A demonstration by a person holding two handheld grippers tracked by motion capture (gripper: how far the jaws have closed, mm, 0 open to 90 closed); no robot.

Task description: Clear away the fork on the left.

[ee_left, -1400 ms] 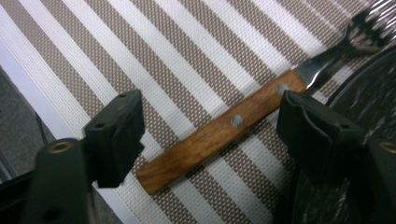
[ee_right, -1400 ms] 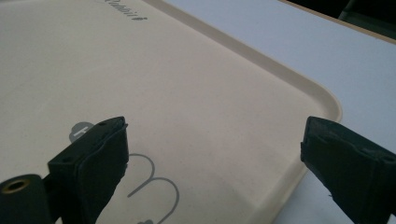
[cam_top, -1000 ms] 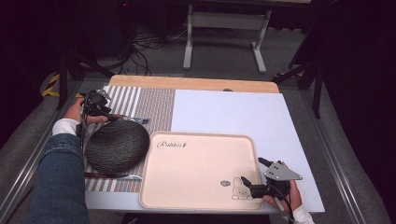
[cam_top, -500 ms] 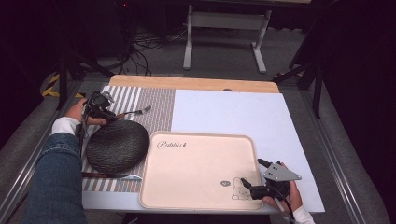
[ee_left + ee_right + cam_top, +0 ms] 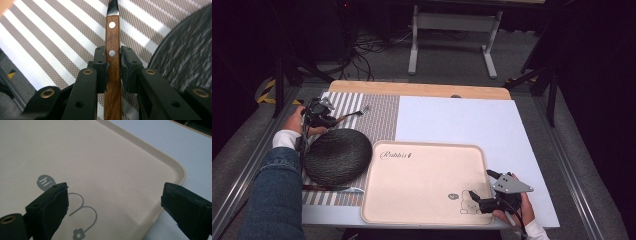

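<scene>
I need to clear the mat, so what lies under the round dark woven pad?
The woven pad rests on the striped mat; a utensil lies by its near edge. Anything beneath it is covered.

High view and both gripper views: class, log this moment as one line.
left gripper: just closed on wooden-handled knife | right gripper: open above cream tray corner | black woven mat: on striped placemat

Round dark mat [image 5: 337, 156], second knife [image 5: 332, 188]
</scene>
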